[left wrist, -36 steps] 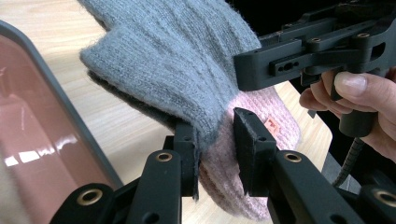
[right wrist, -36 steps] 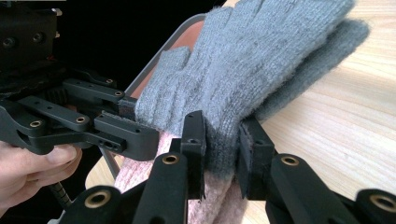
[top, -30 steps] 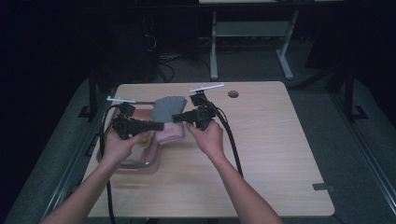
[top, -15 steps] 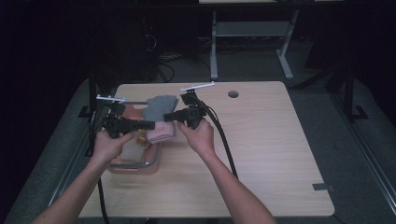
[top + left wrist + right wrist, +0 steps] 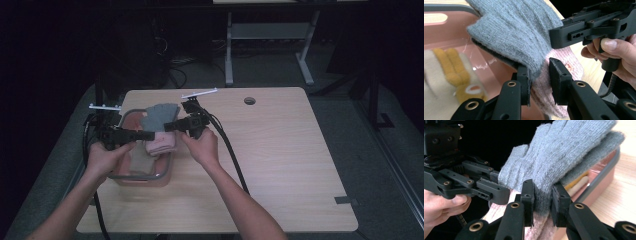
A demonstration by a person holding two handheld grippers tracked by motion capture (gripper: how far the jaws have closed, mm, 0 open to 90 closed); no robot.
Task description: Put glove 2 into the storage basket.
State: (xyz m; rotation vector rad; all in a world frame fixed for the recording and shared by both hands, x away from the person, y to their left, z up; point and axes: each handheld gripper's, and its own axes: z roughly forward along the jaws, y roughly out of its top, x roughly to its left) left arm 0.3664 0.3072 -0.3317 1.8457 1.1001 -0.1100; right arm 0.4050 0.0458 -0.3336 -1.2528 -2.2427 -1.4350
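A grey knit glove (image 5: 159, 116) with a pink cuff (image 5: 162, 144) hangs over the pink basket (image 5: 142, 176) at the table's left. My left gripper (image 5: 150, 135) comes at it from the left and my right gripper (image 5: 167, 126) from the right, both at the grey-pink border. In the left gripper view the jaws (image 5: 539, 72) press the glove (image 5: 524, 32) between them. The right gripper view has its jaws (image 5: 542, 192) pinching the same glove (image 5: 564, 150). A cream and orange glove (image 5: 449, 65) lies inside the basket (image 5: 486, 67).
The wooden table (image 5: 280, 165) stretches to the right of the basket, with a round cable hole (image 5: 249, 100) near its far edge and a dark tape mark (image 5: 345, 200) at the front right. Black cables trail from both grippers. A desk frame (image 5: 230, 45) stands behind.
Both hands and grippers have shifted left with the glove, which now hangs over the basket. The jaws have stayed on the glove.
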